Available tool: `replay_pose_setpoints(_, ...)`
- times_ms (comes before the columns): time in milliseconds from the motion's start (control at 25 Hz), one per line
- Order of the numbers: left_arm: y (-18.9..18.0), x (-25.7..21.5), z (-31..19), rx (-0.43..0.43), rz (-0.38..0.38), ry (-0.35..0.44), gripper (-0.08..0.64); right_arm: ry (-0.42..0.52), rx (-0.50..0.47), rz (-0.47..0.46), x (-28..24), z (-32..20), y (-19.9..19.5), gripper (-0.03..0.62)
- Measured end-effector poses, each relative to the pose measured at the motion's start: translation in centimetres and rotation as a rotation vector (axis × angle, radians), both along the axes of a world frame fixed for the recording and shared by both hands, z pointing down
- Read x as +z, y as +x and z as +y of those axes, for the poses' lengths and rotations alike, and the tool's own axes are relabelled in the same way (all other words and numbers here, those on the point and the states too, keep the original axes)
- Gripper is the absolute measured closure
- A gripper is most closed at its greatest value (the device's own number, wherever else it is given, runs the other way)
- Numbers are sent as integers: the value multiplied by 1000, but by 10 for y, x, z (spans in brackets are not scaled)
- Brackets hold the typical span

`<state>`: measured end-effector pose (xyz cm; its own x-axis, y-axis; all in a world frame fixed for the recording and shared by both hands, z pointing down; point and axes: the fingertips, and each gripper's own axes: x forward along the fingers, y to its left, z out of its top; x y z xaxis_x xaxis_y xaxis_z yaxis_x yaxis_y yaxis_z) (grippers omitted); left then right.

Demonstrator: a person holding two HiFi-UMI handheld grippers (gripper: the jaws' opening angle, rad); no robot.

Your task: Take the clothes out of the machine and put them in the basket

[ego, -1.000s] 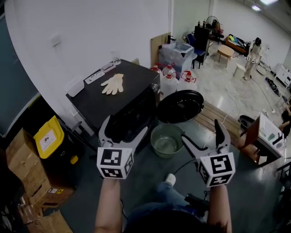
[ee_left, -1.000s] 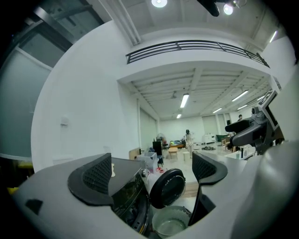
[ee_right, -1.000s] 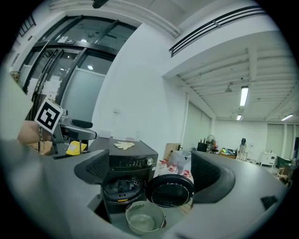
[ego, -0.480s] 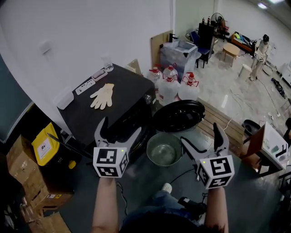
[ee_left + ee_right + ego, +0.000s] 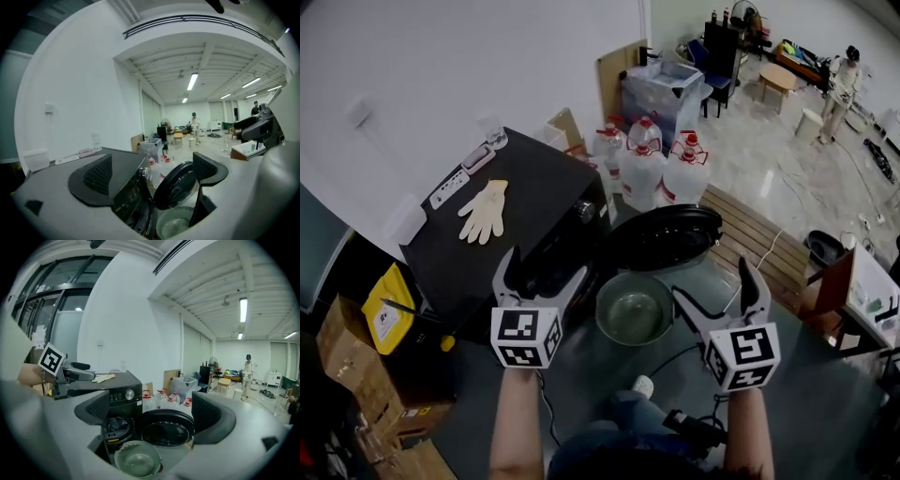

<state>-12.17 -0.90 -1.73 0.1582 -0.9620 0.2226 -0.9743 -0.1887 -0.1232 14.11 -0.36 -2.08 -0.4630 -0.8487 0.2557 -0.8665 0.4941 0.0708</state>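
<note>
Left tongs [image 5: 548, 263], right tongs [image 5: 711, 277]: grey (black-white markers [image 5: 526, 337]).

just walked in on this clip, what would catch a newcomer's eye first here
The black washing machine stands at centre left, its round door swung open to the right and dark clothes showing in the drum. On the floor just in front sits an empty pale green basket. In the foreground the left gripper and right gripper hover with jaws apart, holding nothing.
</note>
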Motion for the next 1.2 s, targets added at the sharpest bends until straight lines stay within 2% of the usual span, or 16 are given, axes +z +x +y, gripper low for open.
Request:
replay_pose_setpoints(160,4,27,-14,11,-6,-51,20,-58,25,12,25,-19,4,46)
replay_pose_setpoints(360,13,43,-30,58,10,-53,23,-98,46,10,49,-39,3,46)
replay_pose_setpoints(680,33,115,-48,147,56,-238,32,-221,59,37,109,-42,-17,46)
replay_pose_setpoints(1000,43,174,-56,233,56,-306,32,-294,119,8,157,-52,-35,46)
replay_pose_setpoints(1160,37,202,-55,229,24,-346,35,-335,141,-26,180,-48,-44,46)
replay_pose_setpoints(1200,34,209,-55,224,26,-352,55,-346,145,-30,188,-48,-46,46)
